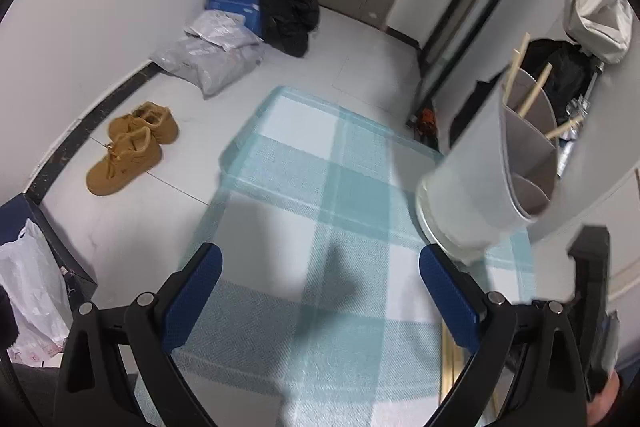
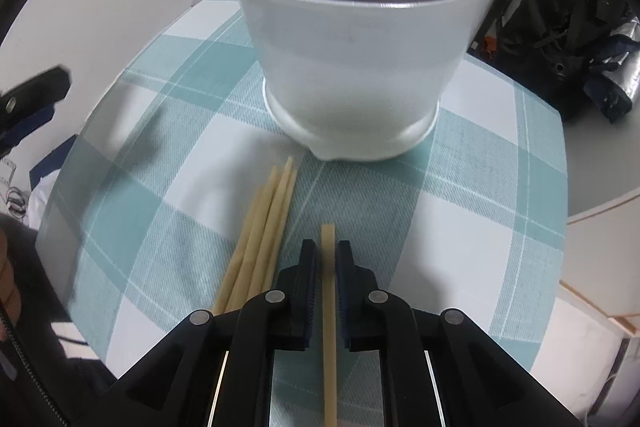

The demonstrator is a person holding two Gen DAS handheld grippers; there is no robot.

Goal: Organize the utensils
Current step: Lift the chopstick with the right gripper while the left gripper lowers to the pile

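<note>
Item: one chopstick [image 2: 328, 267], clamped lengthwise in the right gripper [image 2: 325, 263], its tip aimed at the holder [image 2: 360, 67] directly ahead. Spare chopsticks [image 2: 264, 235] were laid just left of it. The left gripper [image 1: 320, 291] was held wide, empty.

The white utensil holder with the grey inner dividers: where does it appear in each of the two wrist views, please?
Left wrist view: the utensil holder stands at the right, beyond the open left gripper, with chopsticks sticking out.
Right wrist view: it fills the top centre, ahead of the right gripper, which is shut on one chopstick.
Shared landmark: the teal checked tablecloth under the holder.
</note>
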